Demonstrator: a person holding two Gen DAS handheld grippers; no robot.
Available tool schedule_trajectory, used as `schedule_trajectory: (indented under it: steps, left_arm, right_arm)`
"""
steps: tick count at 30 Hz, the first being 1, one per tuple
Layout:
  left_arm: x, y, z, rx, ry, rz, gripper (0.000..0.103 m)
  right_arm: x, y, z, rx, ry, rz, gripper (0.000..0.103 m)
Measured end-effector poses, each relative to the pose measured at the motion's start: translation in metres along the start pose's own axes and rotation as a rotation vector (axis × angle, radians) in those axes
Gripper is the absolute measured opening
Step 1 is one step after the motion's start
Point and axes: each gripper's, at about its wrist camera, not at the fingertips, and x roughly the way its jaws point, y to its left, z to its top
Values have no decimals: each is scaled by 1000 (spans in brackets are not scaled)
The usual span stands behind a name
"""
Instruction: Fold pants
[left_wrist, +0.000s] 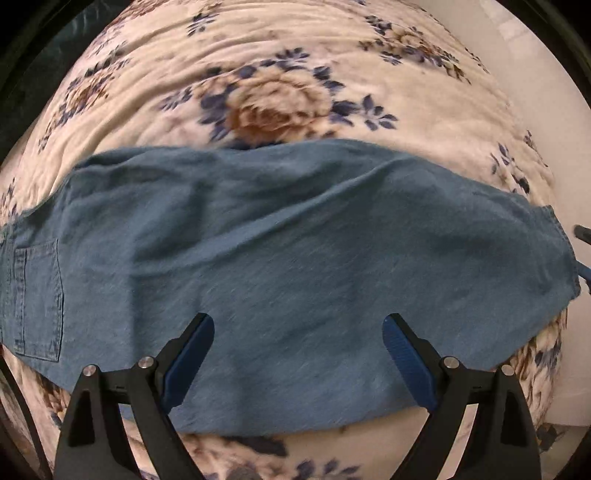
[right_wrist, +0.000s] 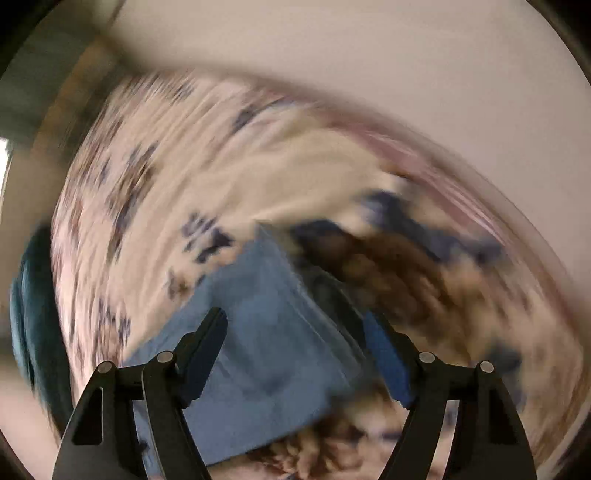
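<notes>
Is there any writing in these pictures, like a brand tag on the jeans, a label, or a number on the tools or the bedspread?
None can be read.
Pants: plain blue denim with a stitched pocket; no tag or label in view.
Floral blanket: only a flower print, no words.
Left hand-held gripper and right hand-held gripper: plain black, no markings seen.
The right wrist view is too blurred to show small print.

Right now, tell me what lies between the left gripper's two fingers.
Only the blue pants, spread on the floral bedspread; the left gripper grips nothing. Seen in the left wrist view.

floral bedspread (left_wrist: 280, 66) (cream, blue flowers) beside pale floor (left_wrist: 554, 74).
</notes>
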Motion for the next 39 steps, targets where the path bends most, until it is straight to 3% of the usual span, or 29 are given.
schedule_trajectory:
  steps: [1, 2, 3, 4, 6, 8, 10, 12, 14, 15, 16, 18, 19, 22, 24, 27, 31, 35, 39]
  left_arm:
    - [4, -2, 2, -6, 4, 0, 93]
    - [5, -5, 7, -20, 9, -2, 93]
    - [6, -8, 9, -26, 11, 3, 93]
    - [5, -11, 11, -28, 11, 7, 93]
    - [4, -17, 15, -23, 3, 13, 93]
    - [5, -22, 16, -7, 7, 19, 93]
    - [8, -26, 16, 4, 21, 27, 93]
    - [13, -30, 17, 6, 36, 28, 93]
    - [15, -34, 18, 15, 38, 40, 93]
    - [15, -35, 18, 21, 35, 45, 93]
    - [16, -38, 19, 24, 34, 49, 93]
    - [22, -46, 21, 26, 34, 48, 93]
    - [24, -48, 20, 28, 38, 44, 93]
    - [29, -52, 12, 28, 50, 38, 93]
    - [34, -55, 7, 26, 61, 36, 93]
    - [37, -58, 1, 23, 67, 32, 93]
    - [35, -54, -7, 8, 64, 27, 93]
    - [43, -45, -16, -26, 72, 14, 93]
    - [50, -40, -22, -42, 70, 24, 93]
  right_arm:
    - [21, 7, 14, -50, 93, -4, 80]
    - [44, 10, 20, -93, 193, -66, 66]
    - [56, 17, 21, -124, 236, -138, 38]
    - [61, 21, 21, -162, 250, -203, 37]
    - [46, 27, 23, -163, 215, -165, 28]
    - [9, 24, 21, -96, 146, -36, 28]
    - [-8, 11, 19, -33, 121, 21, 27]
    - [9, -9, 18, 3, 185, 29, 27]
    - [33, -32, 16, 14, 241, -52, 29]
    - [36, -37, 13, 0, 228, -119, 36]
    - [33, -42, 14, -18, 191, -184, 42]
    - [20, -47, 10, -34, 113, -278, 44]
    - [8, -50, 6, -14, 78, -272, 44]
    - [-17, -58, -14, 94, 35, -51, 44]
    - [-20, -61, -30, 141, 44, 39, 48]
    - [12, -69, -49, 197, 151, 13, 49]
    - [47, -94, -75, 395, 199, 227, 49]
    - [73, -103, -93, 479, 132, 472, 68]
    - [89, -91, -87, 469, 42, 595, 68]
